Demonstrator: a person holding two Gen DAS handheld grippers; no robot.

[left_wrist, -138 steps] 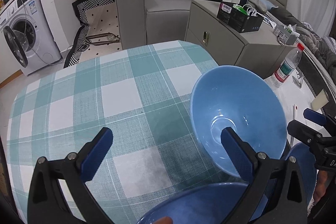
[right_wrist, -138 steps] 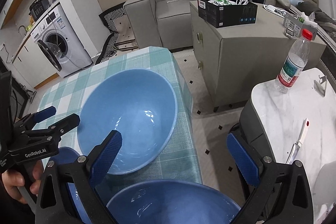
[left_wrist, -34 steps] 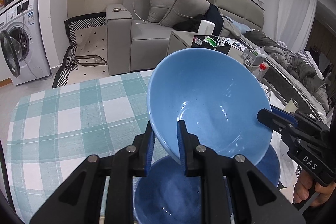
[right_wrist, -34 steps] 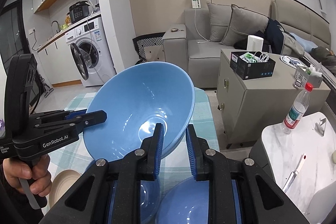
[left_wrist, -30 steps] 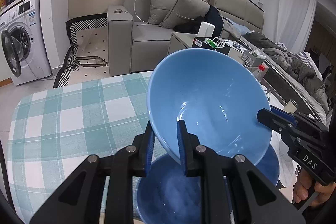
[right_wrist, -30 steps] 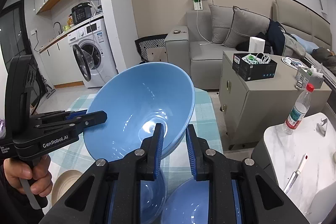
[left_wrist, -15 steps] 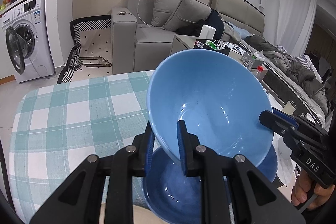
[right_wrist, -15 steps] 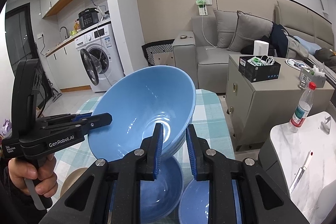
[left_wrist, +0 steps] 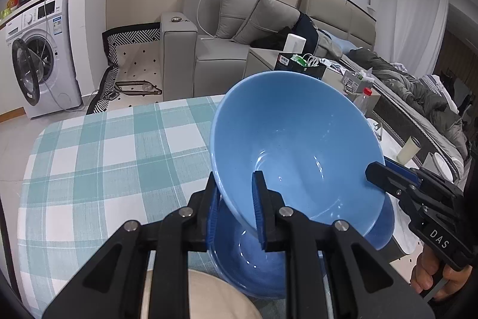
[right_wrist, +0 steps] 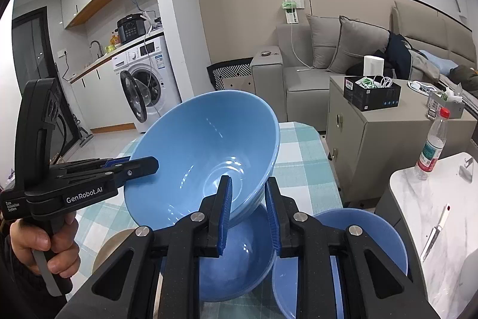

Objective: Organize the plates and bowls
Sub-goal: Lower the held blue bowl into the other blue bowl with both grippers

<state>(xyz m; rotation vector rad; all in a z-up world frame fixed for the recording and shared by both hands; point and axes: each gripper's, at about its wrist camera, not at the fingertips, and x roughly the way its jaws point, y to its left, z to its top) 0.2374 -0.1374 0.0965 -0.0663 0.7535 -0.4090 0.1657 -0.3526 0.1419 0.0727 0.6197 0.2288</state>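
1. While I hold my big blue bowl point(left_wrist: 298, 145) up in the air, it fills the middle of both pictures and tips a little.
2. My left claw point(left_wrist: 234, 199) is pinched tight on the bowl's near rim, low in the middle of the left picture. One blue finger is inside the bowl and one is outside.
3. My right claw point(right_wrist: 248, 208) is clamped on the rim too, low in the middle of the right picture. It bites the opposite side of the bowl.
4. In the left picture my right claw pokes in from the right edge, with my hand point(left_wrist: 433, 280) under it at the lower right.
5. In the right picture my left claw comes in from the left edge, and my other hand point(right_wrist: 44, 247) squeezes its handle at the lower left.
6. Under the held bowl sits a second blue bowl point(right_wrist: 236, 256) on the checked tablecloth point(left_wrist: 104, 157).
7. A third blue bowl point(right_wrist: 364, 232) sits at the lower right of the right picture, just beside the second one.
8. A cream plate point(left_wrist: 206, 298) peeks out at the bottom of the left picture, just beside the second bowl.
9. A water bottle point(right_wrist: 433, 145) stands on a white table at the right edge of the right picture.
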